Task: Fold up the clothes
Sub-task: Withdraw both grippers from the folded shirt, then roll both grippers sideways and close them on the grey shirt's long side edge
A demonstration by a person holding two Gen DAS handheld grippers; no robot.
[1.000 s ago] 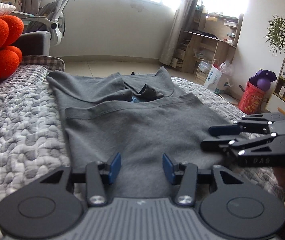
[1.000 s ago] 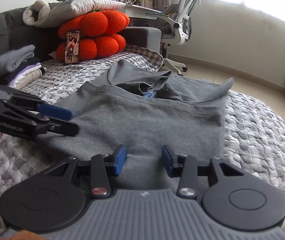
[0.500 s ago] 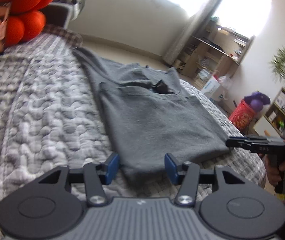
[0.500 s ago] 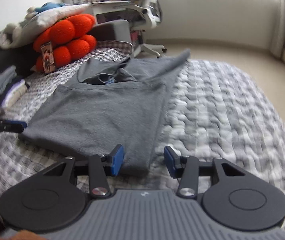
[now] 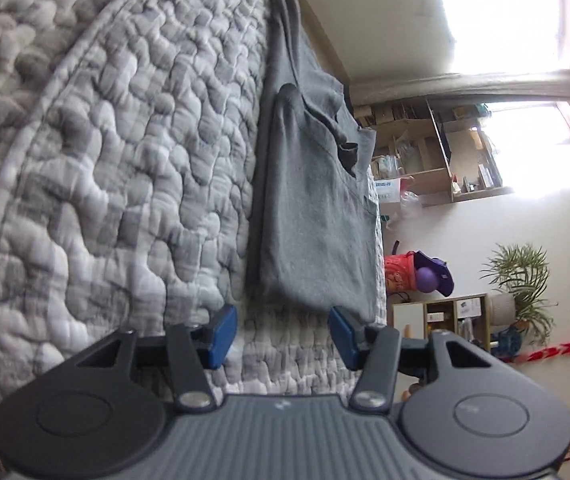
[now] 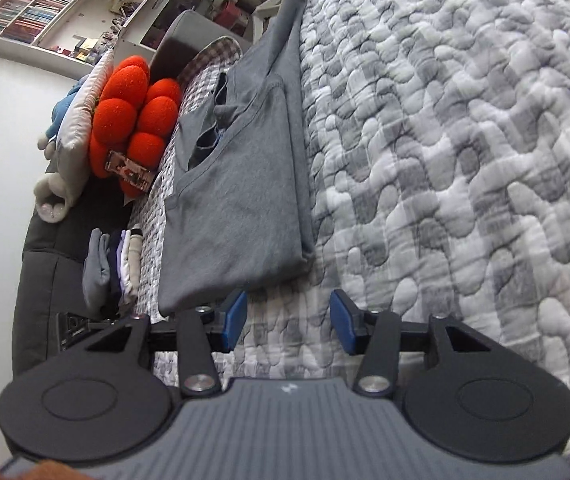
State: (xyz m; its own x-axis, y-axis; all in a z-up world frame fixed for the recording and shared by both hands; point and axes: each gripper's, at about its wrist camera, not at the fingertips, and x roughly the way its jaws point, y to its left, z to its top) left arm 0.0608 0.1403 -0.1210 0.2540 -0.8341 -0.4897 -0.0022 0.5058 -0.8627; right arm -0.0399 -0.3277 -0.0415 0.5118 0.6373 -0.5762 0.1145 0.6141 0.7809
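A grey shirt (image 5: 313,208) lies partly folded on the quilted grey bedspread (image 5: 125,160), sleeves folded in near the collar. It also shows in the right wrist view (image 6: 245,184). My left gripper (image 5: 283,334) is open and empty, rolled on its side, just short of the shirt's near folded edge. My right gripper (image 6: 287,320) is open and empty, also rolled, just short of the shirt's near corner, above the bedspread (image 6: 445,140). Neither gripper touches the cloth.
An orange plush cushion (image 6: 133,116) and a pillow sit at the bed's far end. A stack of folded clothes (image 6: 113,264) lies on the left. Shelves (image 5: 437,152), a plant (image 5: 521,284) and a red bin (image 5: 401,272) stand beyond the bed.
Both grippers have drawn back off the shirt toward its near edge and rolled onto their sides. Both have stayed open. The shirt has not moved.
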